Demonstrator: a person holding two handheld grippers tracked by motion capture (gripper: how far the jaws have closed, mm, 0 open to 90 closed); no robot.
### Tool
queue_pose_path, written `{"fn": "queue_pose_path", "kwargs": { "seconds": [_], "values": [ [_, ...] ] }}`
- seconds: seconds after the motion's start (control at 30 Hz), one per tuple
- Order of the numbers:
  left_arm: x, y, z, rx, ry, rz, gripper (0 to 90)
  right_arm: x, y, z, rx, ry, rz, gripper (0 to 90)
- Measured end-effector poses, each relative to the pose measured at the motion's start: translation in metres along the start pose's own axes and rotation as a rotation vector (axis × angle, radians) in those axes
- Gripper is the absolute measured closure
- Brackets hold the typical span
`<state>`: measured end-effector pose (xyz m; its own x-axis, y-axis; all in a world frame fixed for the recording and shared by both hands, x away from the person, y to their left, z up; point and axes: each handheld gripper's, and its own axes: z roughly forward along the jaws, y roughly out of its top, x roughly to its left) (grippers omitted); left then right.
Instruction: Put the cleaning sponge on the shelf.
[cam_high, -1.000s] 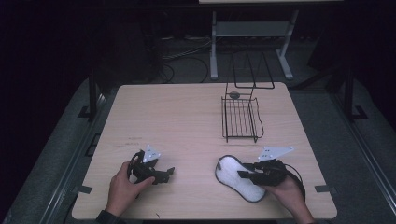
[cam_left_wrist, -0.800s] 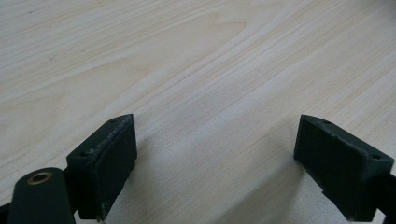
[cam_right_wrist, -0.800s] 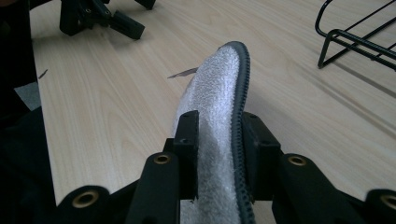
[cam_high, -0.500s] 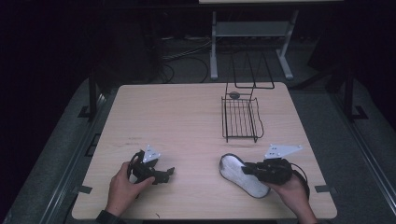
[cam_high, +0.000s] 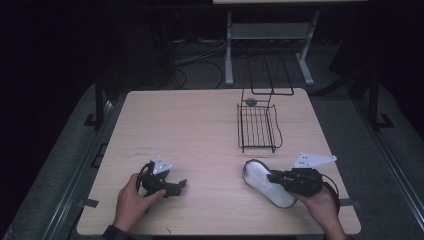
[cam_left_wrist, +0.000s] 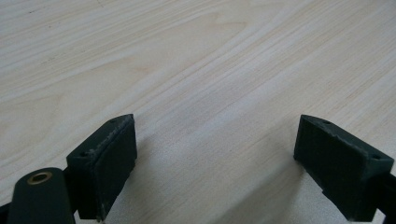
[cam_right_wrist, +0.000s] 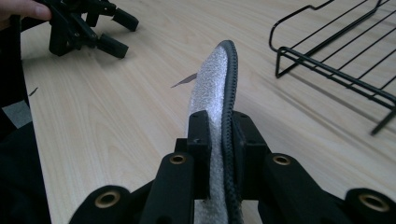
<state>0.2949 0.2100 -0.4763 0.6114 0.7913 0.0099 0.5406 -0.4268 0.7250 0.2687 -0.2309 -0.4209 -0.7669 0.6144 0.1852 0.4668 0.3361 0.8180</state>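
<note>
A grey insole (cam_high: 267, 182) with a dark stitched edge lies toward the near right of the desk (cam_high: 200, 125), at about five o'clock from its centre, its heel end pinched between the right tongs (cam_high: 272, 177). In the right gripper view the two black jaws press against either side of the insole (cam_right_wrist: 219, 107), which stands on edge between them, fuzzy face to one side and dark rim to the other. A hand (cam_high: 322, 207) grips those tongs from the six o'clock edge. Just beyond the insole, at about twelve o'clock from it, a black wire rack (cam_high: 257, 127) rests on the desk, a small dark round object (cam_high: 251, 102) at its far end. Well apart, at about nine o'clock from the insole, the left tongs (cam_high: 181, 185) are held low over bare wood in the other hand (cam_high: 132, 200), jaws spread wide with nothing between them, as the left gripper view shows.
</note>
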Motion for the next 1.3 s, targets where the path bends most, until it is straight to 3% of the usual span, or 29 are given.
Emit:
{"fn": "queue_pose_path", "kwargs": {
  "seconds": [0.87,1.3],
  "values": [
    [0.000,0.000,0.000,0.001,0.000,0.002,12.4,-0.033,-0.002,-0.040,-0.057,-0.133,0.029,79.1],
    [0.000,0.000,0.000,0.000,0.000,-0.001,12.4,-0.052,0.007,-0.049,-0.087,-0.189,0.040,79.1]
  ]
}}
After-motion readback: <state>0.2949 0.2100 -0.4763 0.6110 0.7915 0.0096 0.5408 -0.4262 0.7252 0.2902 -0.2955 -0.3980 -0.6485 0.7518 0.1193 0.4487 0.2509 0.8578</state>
